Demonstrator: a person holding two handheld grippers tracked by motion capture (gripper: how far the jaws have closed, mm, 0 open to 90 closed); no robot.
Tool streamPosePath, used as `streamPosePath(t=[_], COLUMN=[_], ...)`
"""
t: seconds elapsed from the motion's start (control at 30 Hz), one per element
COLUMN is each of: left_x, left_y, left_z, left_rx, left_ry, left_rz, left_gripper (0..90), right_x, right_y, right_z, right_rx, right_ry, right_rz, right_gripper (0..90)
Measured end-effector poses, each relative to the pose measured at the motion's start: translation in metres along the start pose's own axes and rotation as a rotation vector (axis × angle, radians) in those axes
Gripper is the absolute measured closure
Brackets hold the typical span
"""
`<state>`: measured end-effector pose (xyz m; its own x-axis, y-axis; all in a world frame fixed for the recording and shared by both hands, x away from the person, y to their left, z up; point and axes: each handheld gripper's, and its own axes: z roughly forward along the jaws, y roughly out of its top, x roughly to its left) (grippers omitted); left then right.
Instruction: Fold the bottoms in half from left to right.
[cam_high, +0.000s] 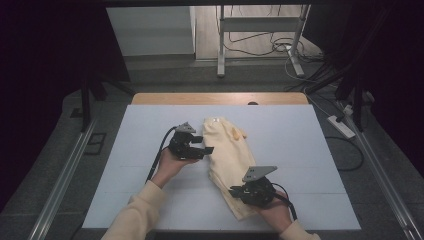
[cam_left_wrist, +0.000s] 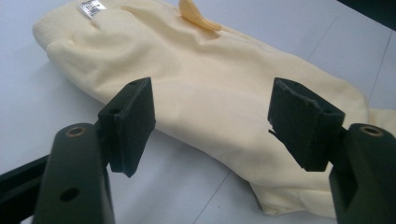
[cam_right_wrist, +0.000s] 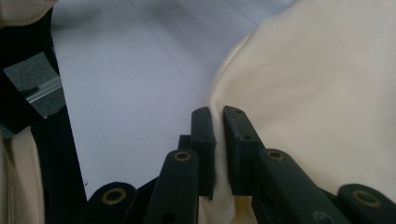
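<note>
The folded cream garment (cam_high: 227, 160) lies on the white table (cam_high: 300, 150); the right gripper (cam_right_wrist: 218, 116) pinches its edge, and the left gripper (cam_left_wrist: 210, 121) is spread wide beside it.

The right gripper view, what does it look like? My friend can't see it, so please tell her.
The right gripper has its two black jaws nearly together, pinching the edge of a pale yellow garment that lies on a white table. A pale sleeve and dark gear sit at the left edge.

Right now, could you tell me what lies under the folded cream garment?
The cream garment lies flat on the white table. The right gripper pinches its edge. Anything beneath the cloth is covered.
</note>
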<state>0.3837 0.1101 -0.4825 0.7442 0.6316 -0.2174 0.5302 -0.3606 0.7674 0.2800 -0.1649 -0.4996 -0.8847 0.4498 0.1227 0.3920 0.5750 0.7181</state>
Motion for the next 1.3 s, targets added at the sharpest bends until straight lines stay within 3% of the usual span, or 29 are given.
streamPosePath(t=[0.2,0.37,0.5,0.87,1.3], left_x=[0.000,-0.003,-0.004,-0.005,-0.005], left_y=[-0.002,-0.004,-0.011,-0.037,-0.062], left_z=[0.001,-0.005,-0.013,-0.035,-0.061], left_rx=[0.019,0.024,0.021,0.026,0.013], left_ry=[-0.002,0.001,0.008,0.015,0.027], left_rz=[-0.002,0.004,0.002,-0.021,-0.038], left_gripper=[30.6,30.2,30.3,30.2,30.2], right_x=[-0.001,-0.012,-0.023,-0.051,-0.066], right_y=[0.000,0.000,-0.002,-0.014,-0.020], right_z=[-0.003,-0.016,-0.026,-0.038,-0.038], right_rx=[-0.029,-0.090,-0.122,-0.125,-0.084], right_ry=[-0.014,-0.062,-0.102,-0.184,-0.249], right_rz=[-0.020,0.018,0.051,0.127,0.146], right_gripper=[56.8,46.0,42.7,39.7,37.7])
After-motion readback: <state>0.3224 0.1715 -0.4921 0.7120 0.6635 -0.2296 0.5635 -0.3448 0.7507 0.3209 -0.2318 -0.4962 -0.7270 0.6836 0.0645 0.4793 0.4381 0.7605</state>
